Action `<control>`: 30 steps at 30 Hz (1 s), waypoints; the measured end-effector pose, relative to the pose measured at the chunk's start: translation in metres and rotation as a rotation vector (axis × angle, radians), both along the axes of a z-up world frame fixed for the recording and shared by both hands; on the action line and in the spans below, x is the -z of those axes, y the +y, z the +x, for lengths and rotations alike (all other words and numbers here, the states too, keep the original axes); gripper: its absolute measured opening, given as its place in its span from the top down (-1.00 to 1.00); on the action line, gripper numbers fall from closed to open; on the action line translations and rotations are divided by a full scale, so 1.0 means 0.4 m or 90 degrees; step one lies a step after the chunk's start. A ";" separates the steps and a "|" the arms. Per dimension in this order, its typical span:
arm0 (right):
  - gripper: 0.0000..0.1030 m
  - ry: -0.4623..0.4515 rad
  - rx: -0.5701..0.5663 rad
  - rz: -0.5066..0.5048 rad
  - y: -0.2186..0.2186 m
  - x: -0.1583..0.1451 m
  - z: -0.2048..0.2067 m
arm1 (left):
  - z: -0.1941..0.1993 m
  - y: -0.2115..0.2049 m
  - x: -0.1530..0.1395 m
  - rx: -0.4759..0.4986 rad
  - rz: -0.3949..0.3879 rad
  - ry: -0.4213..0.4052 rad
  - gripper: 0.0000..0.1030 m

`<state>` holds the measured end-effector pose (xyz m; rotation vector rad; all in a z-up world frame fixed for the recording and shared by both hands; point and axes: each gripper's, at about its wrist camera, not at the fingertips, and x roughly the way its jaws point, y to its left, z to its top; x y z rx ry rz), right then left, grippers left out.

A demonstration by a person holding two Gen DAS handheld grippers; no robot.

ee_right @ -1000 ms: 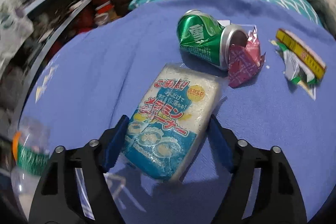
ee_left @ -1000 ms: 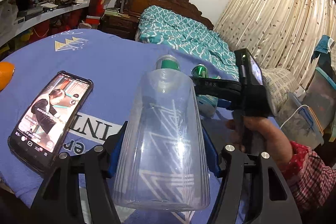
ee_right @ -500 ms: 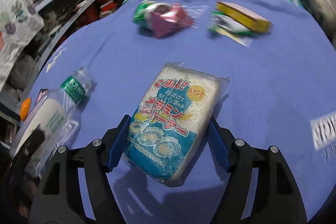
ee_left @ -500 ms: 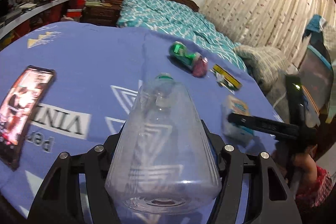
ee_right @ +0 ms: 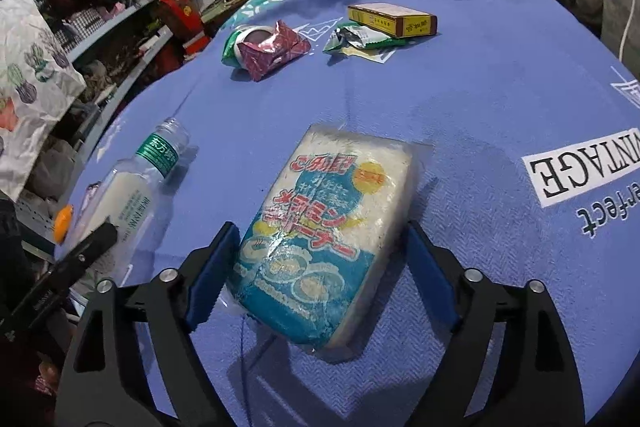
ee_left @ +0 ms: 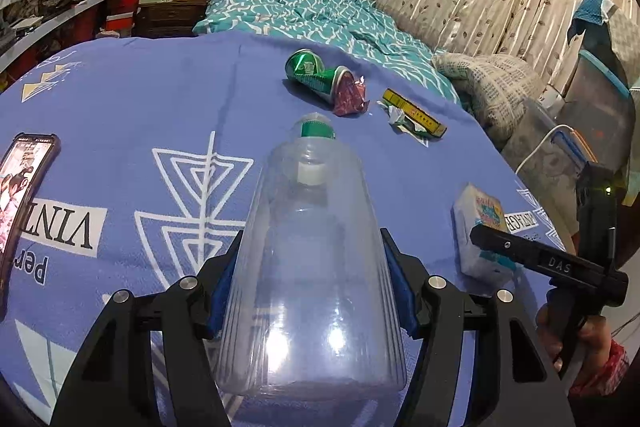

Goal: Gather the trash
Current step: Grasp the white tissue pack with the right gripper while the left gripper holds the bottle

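Left gripper (ee_left: 312, 291) clamped on a clear empty plastic bottle with a green label (ee_left: 310, 267), blue pads pressed against both sides of the wide body, neck pointing away over the blue printed cloth (ee_left: 160, 99) that covers the table. Same bottle seen from the right wrist camera at far left, lying low over the cloth, green label near the neck (ee_right: 158, 151).

Right gripper (ee_right: 316, 263) with jaws just opened wider, a white sponge pack in clear wrap with blue, red and yellow print (ee_right: 324, 227) lying between them on the cloth. Blue pads (ee_right: 210, 279) standing off the pack on either side, a narrow gap on the left, a clearer one on the right; no grip. From the left wrist camera, that pack (ee_left: 480, 223) sits near the right edge of the cloth, partly behind the right gripper's black finger.

Farther across the cloth: a crushed green drinks can (ee_right: 234, 45) on its side, a crumpled red foil wrapper (ee_right: 274, 49) touching its open end. Just to the right, a crumpled green and white wrapper (ee_right: 360, 39), and touching it behind, a flat yellow carton (ee_right: 394, 19).

At the left edge of the left view, a black smartphone with a lit screen (ee_left: 24, 187) flat on the cloth. Small orange round thing (ee_right: 64, 221) at the cloth's left edge, possibly a fruit, too blurred to tell. Teal patterned bedding (ee_left: 304, 7) beyond the table.
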<state>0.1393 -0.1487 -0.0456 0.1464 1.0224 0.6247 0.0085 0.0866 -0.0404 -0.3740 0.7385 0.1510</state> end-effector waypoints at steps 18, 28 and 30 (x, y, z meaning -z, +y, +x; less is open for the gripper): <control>-0.48 0.126 0.058 0.216 -0.185 0.046 0.075 | -0.021 0.037 -0.052 -0.044 -0.005 -0.025 -0.60; -0.41 0.122 0.021 0.216 -0.158 0.054 0.042 | 0.049 0.007 -0.044 -0.015 0.004 0.020 -0.68; -0.41 0.126 0.007 0.212 -0.141 0.055 0.049 | 0.056 0.002 -0.031 -0.012 0.011 0.035 -0.68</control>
